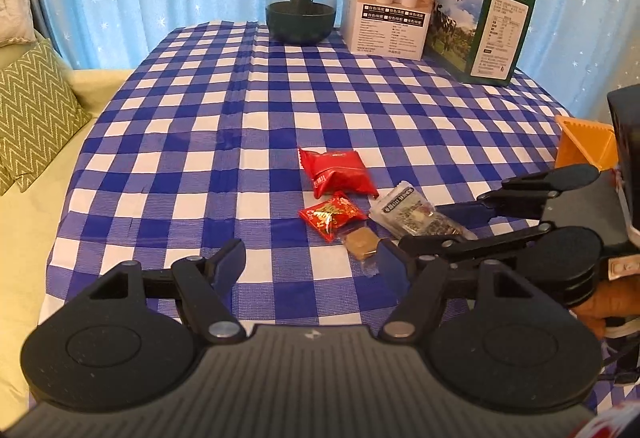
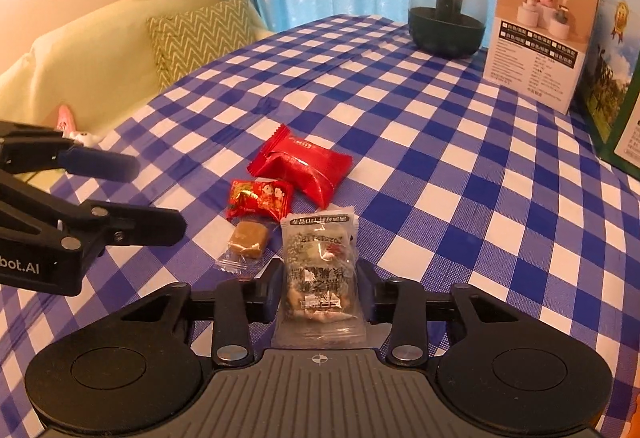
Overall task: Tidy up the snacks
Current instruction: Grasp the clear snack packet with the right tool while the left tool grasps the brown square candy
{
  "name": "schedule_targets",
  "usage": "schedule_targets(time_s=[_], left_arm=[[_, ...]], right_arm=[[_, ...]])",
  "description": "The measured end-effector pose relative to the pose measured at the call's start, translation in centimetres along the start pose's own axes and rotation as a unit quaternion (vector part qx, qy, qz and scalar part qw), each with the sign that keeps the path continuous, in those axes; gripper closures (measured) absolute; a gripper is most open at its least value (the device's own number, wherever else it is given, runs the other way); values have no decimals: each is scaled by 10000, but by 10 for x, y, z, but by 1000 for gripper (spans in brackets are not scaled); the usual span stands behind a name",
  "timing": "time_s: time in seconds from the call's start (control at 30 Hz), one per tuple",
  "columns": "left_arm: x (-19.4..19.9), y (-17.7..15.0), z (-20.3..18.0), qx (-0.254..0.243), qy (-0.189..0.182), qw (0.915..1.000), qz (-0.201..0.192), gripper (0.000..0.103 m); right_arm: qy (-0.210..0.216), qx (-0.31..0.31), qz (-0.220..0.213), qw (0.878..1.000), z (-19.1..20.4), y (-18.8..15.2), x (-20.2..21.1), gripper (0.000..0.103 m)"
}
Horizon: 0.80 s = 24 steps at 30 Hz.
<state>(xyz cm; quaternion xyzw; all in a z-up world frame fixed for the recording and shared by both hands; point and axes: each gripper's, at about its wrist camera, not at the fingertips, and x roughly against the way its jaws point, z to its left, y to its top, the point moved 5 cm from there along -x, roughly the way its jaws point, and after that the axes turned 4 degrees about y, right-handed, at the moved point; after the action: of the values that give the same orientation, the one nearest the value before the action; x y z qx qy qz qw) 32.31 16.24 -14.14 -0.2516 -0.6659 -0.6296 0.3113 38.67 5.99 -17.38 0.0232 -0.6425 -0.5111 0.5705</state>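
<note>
A: What did the left camera see?

B: The left gripper hung over the worktop with its fingers apart and nothing in them. Just past it lay a big red snack pack, a small red candy and a brown candy in clear wrap, all close together. The right gripper came in from the right side, around a clear snack bag. An orange box sat behind it.

A: And the right camera?

B: The right gripper had the clear snack bag between its fingers. Both fingers touched the bag's sides, so it was clamped on it. The bag lay on the checked cloth. A dark jar and a white box stood at the far edge.
</note>
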Motion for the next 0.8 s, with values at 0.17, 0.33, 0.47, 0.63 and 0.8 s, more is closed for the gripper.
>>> schedule_targets(time_s=[0.17,0.33,0.47,0.63,0.8], left_arm=[[-8,-2,-2,69,-18,10000,67,34],[-12,0,-14,141,-170,9998,-2,35],[-21,0,-26,177,-249,9995,-34,42],[-29,2,-36,302,-255,9992,-72,57],[-35,4,-39,358,-100,9993,-43,65]], right_arm=[[-50,-307,-20,9995,-7,1,7,65],[-369,-688,-190,9968,-27,3,27,65],[-549,-1082,-306,9921,-49,1,40,65],[-786,-1311,-279,9879,-67,-7,47,65],[-860,-1505,-299,9844,-83,-12,54,65]])
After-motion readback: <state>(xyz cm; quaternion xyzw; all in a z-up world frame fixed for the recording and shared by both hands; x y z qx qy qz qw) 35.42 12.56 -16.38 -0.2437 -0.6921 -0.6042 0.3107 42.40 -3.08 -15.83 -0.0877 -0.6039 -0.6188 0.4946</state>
